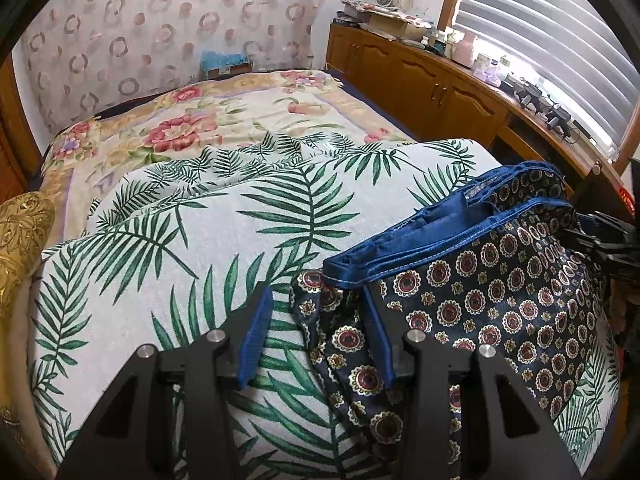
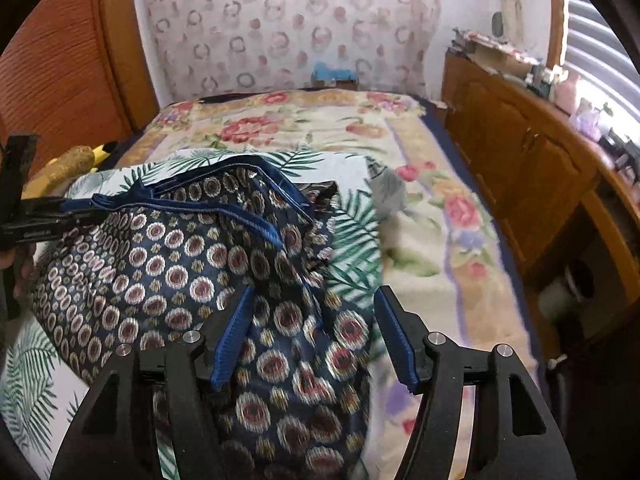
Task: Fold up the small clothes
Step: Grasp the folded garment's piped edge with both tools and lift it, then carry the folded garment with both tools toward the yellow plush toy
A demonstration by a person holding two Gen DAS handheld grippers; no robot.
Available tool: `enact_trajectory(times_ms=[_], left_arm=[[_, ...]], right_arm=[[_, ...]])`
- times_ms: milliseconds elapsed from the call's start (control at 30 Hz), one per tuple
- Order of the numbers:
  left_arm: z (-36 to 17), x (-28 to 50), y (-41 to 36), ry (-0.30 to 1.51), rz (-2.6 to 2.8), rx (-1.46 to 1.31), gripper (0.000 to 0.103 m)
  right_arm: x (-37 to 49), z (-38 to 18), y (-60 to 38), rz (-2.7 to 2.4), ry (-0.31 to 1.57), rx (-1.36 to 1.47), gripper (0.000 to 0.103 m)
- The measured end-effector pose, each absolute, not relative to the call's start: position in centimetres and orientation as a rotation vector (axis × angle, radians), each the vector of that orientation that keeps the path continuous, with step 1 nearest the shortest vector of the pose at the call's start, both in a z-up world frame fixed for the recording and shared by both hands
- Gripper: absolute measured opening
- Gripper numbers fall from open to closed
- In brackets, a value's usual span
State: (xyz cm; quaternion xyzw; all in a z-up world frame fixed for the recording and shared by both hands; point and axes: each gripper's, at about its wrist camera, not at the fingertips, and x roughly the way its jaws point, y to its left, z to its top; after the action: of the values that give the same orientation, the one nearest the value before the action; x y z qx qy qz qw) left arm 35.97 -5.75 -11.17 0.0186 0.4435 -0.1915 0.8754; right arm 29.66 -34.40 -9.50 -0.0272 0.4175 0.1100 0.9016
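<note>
Navy shorts (image 1: 492, 300) with a round medallion print and a blue waistband (image 1: 440, 236) lie folded on a white cloth printed with green palm leaves (image 1: 200, 248). My left gripper (image 1: 318, 294) stands open just short of the waistband's near end, the shorts' left edge lying loose between its fingers and its right finger resting over the fabric. It shows at the left edge of the right wrist view as the left gripper (image 2: 40, 220). My right gripper (image 2: 316, 292) is open above the shorts' (image 2: 180, 264) right part, pads clear of the cloth, and appears as the right gripper (image 1: 604, 240).
The leaf cloth lies on a bed with a floral blanket (image 1: 224, 120). A gold cushion (image 1: 22, 232) sits at the left. A wooden cabinet (image 1: 420, 80) with many small items runs along the right, under a window with blinds (image 1: 540, 32). A patterned curtain (image 1: 160, 32) hangs behind.
</note>
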Motion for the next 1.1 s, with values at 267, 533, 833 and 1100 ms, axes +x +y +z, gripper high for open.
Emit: enact_trajectory(times_ms=[267,533,833,1100], left_arm=[[-11.2,36.2,-5.6,0.92,-0.417,0.007,0.044],[-11.1,36.2,-6.1,0.923,-0.471,-0.009,0.021],[-7.7,33.4,-6.0,0.823,-0.462,0.0,0.003],[-2.5,29.0,-4.0,0.688,-0.451,-0.004,0.002]], right_arm=[[31.4,-10.8,-33.4,0.287,0.899,-0.051,0.062],[31.5,-10.5,-32.3,0.386,0.889,-0.063,0.018],[29.4,-8.4,-31.2,0.378,0.823,-0.096,0.007],[27.5,-4.8,-30.1,0.351,0.72,-0.088,0.006]])
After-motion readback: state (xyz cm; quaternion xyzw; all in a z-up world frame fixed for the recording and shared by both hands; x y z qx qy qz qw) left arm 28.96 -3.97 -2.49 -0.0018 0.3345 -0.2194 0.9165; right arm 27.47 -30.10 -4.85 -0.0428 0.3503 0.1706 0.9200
